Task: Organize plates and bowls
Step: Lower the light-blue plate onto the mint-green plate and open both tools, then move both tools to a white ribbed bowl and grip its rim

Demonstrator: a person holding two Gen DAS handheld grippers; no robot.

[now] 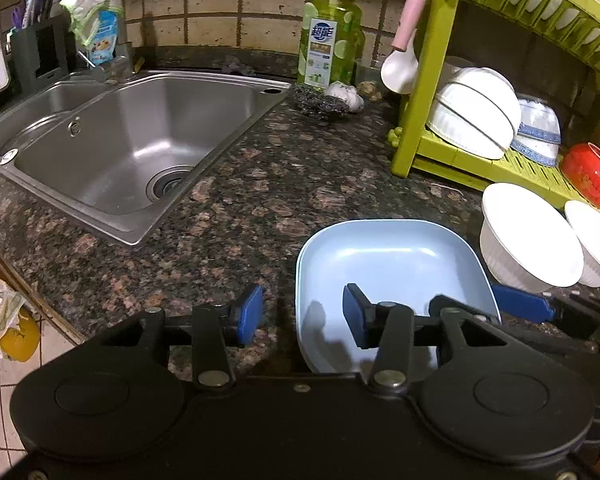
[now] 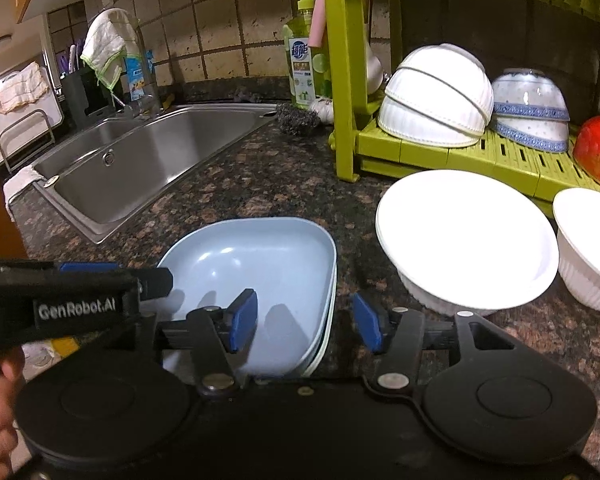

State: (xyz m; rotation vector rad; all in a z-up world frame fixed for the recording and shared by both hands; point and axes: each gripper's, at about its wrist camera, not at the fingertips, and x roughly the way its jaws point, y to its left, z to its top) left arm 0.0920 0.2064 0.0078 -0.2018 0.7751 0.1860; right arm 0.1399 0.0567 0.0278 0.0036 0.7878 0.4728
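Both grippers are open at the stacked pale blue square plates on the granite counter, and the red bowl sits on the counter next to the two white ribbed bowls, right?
Not quite. The red bowl sits on the lower shelf of the green plastic dish rack, not on the counter, as the right wrist view shows. The rest holds: left gripper and right gripper are open at the pale blue square plates, with two white ribbed bowls on the granite counter.

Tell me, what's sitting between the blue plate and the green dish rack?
Two white bowls stand on the countertop between the blue plate and the green dish rack, clearest in the right wrist view.
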